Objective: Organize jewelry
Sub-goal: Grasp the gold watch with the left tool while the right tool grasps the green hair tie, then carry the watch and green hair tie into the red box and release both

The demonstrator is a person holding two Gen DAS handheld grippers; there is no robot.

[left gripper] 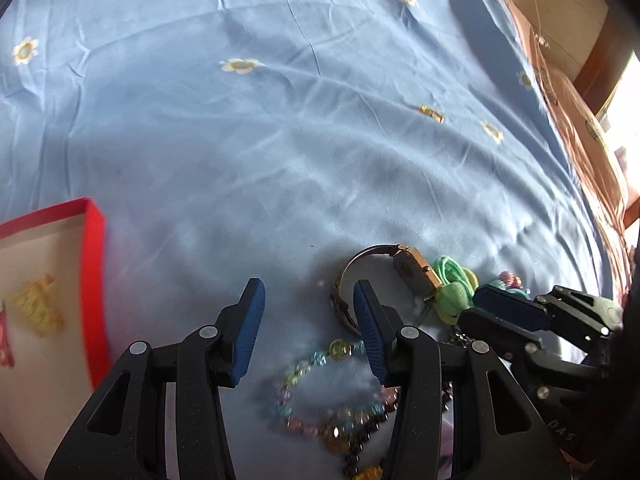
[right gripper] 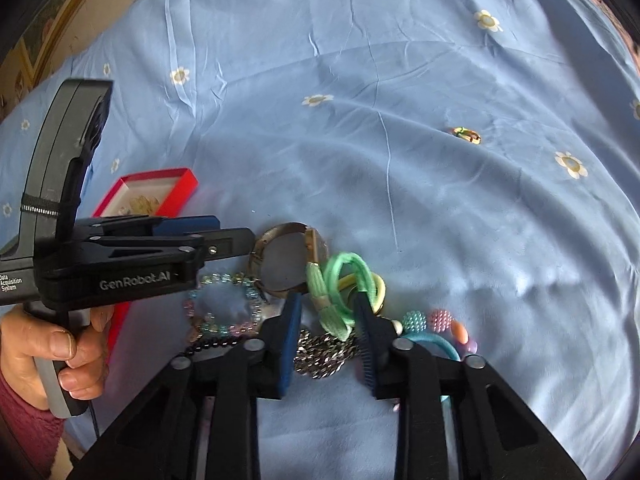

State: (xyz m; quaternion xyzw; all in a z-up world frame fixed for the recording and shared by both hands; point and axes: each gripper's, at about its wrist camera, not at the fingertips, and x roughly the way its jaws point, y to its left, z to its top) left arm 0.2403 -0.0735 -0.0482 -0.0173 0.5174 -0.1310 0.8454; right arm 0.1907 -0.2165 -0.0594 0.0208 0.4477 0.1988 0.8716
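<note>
A pile of jewelry lies on the blue bedsheet. It holds a gold-faced watch (right gripper: 296,248) with a metal band, a green hair tie (right gripper: 340,284), a pastel bead bracelet (right gripper: 224,304), a silver chain (right gripper: 324,352) and a dark bead string (right gripper: 212,346). My right gripper (right gripper: 326,308) is open, its pads on either side of the green hair tie. My left gripper (left gripper: 308,304) is open and empty above the bead bracelet (left gripper: 320,392), its right finger beside the watch (left gripper: 400,268). A red box (left gripper: 94,280) lies to the left; it also shows in the right wrist view (right gripper: 160,188).
A small gold ring (right gripper: 466,134) lies alone on the sheet farther off, also in the left wrist view (left gripper: 431,113). Pink and teal beaded hair ties (right gripper: 428,322) sit right of the pile. Orange bedding (left gripper: 580,128) and a wooden frame border the right side.
</note>
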